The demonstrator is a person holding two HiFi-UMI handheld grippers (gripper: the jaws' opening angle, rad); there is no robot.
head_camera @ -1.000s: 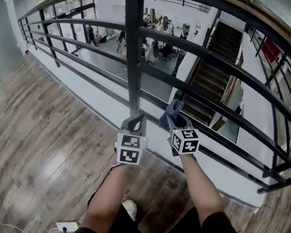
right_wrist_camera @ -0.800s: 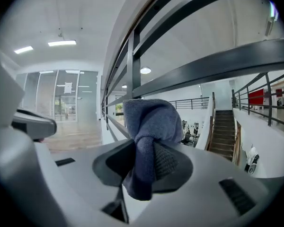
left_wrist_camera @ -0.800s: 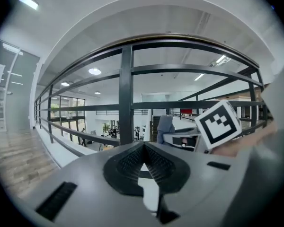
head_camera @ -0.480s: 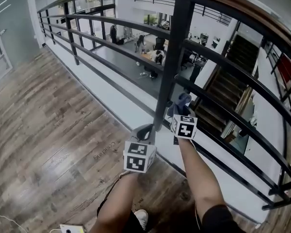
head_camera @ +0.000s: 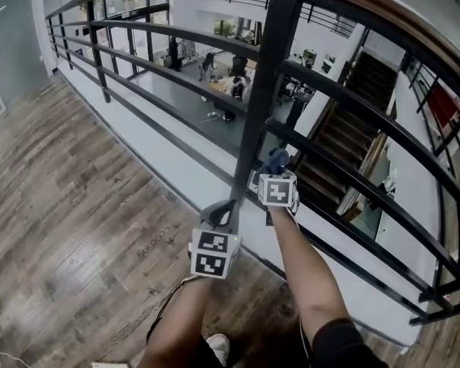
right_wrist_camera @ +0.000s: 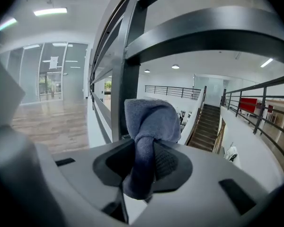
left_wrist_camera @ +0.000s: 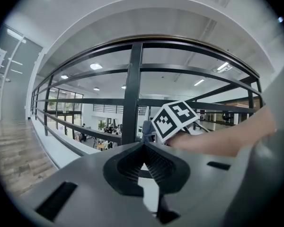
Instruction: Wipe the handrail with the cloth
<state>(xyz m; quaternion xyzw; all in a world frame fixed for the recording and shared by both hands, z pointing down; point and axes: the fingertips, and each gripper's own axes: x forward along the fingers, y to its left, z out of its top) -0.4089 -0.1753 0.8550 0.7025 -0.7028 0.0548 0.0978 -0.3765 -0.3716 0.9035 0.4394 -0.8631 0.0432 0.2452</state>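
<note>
A blue-grey cloth point(right_wrist_camera: 149, 121) is pinched in my right gripper point(right_wrist_camera: 145, 151), which is shut on it. In the head view the cloth point(head_camera: 275, 159) sits just right of the black upright post point(head_camera: 254, 110), between two horizontal bars of the railing. The wooden-topped handrail point(head_camera: 399, 15) runs well above it. My left gripper point(head_camera: 221, 212) hangs lower, at the foot of the same post, with its jaws shut on nothing. From the left gripper view the right gripper's marker cube point(left_wrist_camera: 174, 119) and a bit of cloth point(left_wrist_camera: 146, 128) show beyond the post point(left_wrist_camera: 132, 93).
The black railing bars point(head_camera: 345, 171) curve away left and right along a wooden floor point(head_camera: 69, 198). Behind the railing lies a drop to a lower office floor with desks and people point(head_camera: 222, 83), and a staircase point(head_camera: 333, 140). A shoe point(head_camera: 217, 349) shows below.
My right gripper has carried the cloth up and forward, away from the left gripper and closer to the bars beside the post. The left gripper has stayed low.
</note>
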